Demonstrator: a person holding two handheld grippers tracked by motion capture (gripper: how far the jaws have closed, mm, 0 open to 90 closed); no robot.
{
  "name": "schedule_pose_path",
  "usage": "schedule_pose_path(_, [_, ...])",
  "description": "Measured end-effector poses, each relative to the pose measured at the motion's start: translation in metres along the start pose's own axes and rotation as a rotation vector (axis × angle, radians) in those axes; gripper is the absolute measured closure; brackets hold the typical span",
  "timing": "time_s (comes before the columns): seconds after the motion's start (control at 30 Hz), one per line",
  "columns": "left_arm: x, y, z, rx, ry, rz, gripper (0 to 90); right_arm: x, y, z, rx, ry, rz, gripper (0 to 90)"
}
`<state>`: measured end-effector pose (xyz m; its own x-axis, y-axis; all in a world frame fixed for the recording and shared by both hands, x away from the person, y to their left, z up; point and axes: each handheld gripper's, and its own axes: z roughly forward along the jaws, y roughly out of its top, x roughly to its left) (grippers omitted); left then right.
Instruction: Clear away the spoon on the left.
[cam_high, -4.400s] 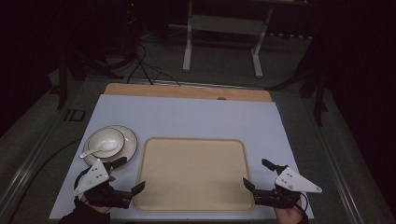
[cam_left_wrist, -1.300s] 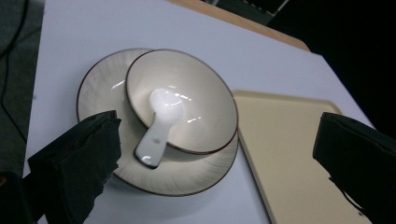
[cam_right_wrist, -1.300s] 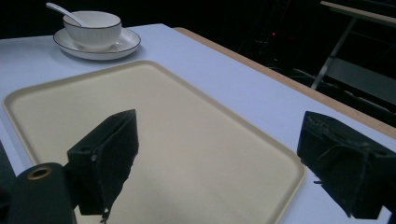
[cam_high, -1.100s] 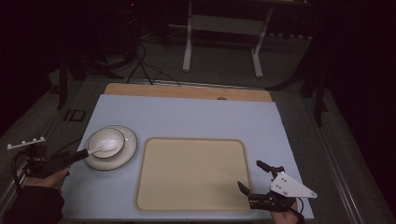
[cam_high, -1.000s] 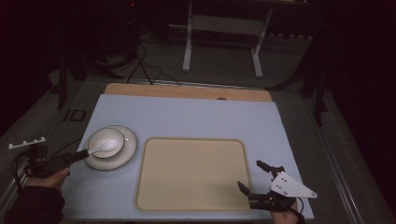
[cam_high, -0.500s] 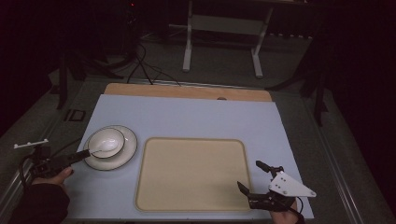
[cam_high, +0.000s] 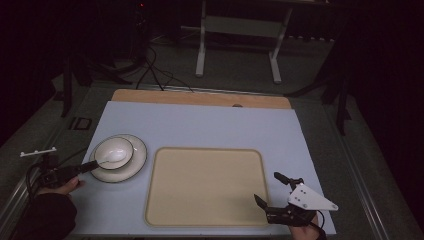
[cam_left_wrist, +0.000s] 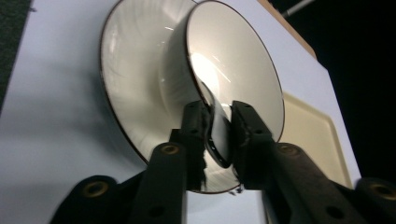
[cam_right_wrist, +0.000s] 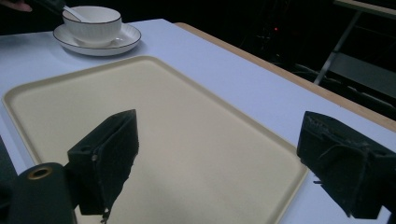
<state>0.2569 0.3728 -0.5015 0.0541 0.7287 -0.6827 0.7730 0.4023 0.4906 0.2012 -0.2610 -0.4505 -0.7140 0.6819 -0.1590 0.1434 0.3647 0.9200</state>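
Seen from above, our left gripper (cam_high: 85, 168) reaches in from the tabletop's (cam_high: 210, 125) left edge and meets the near rim of a white bowl (cam_high: 114, 152) that sits on a white saucer-like plate (cam_high: 134, 165), left of a large beige tray (cam_high: 205, 185). A white spoon (cam_high: 111, 158) lies inside the bowl. In the left gripper view, the gripper (cam_left_wrist: 219, 133) has just been closing, and its two black jaws now stand narrow, one on each side of the bowl's dark-edged rim (cam_left_wrist: 217, 135), with the pads pressed against it; the bowl (cam_left_wrist: 243, 60) and plate (cam_left_wrist: 135, 70) appear turned on their side there because the camera is rolled with the hand. Our left hand (cam_high: 60, 186) rests at the tabletop's edge behind the gripper.

Our right gripper (cam_high: 275, 192) is held at the tray's near right corner, well apart from the bowl. In the right gripper view its jaws (cam_right_wrist: 219, 163) stand wide apart with nothing between them, above the bare tray (cam_right_wrist: 154, 116); the bowl (cam_right_wrist: 92, 23) with its spoon (cam_right_wrist: 74, 14) and the plate (cam_right_wrist: 119, 42) show far off, beyond the tray.
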Motion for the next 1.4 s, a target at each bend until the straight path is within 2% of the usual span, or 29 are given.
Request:
schedule_pose_path(0.2, [-0.005, 0.001, 0.001, 0.037, -0.010, 0.043, 83.6, 0.000, 0.000, 0.000, 0.000, 0.000, 0.001, 12.9])
schedule_pose_path(0.47, [-0.007, 0.000, 0.001, 0.042, -0.004, 0.064, 84.7, 0.000, 0.000, 0.000, 0.002, 0.001, -0.001, 12.9])
schedule_pose_path(0.63, [-0.010, -0.001, 0.000, 0.023, -0.005, 0.065, 84.8, 0.000, 0.000, 0.000, -0.002, -0.004, 0.002, 12.9])
schedule_pose_path(0.87, [-0.018, -0.003, -0.007, 0.009, 0.018, 0.108, 85.1, -0.001, 0.000, -0.001, -0.006, -0.004, 0.004, 12.9])
schedule_pose_path(1.4, [-0.039, -0.006, -0.023, -0.030, 0.033, 0.152, 85.2, -0.002, 0.000, -0.003, -0.014, -0.013, 0.010, 12.9])
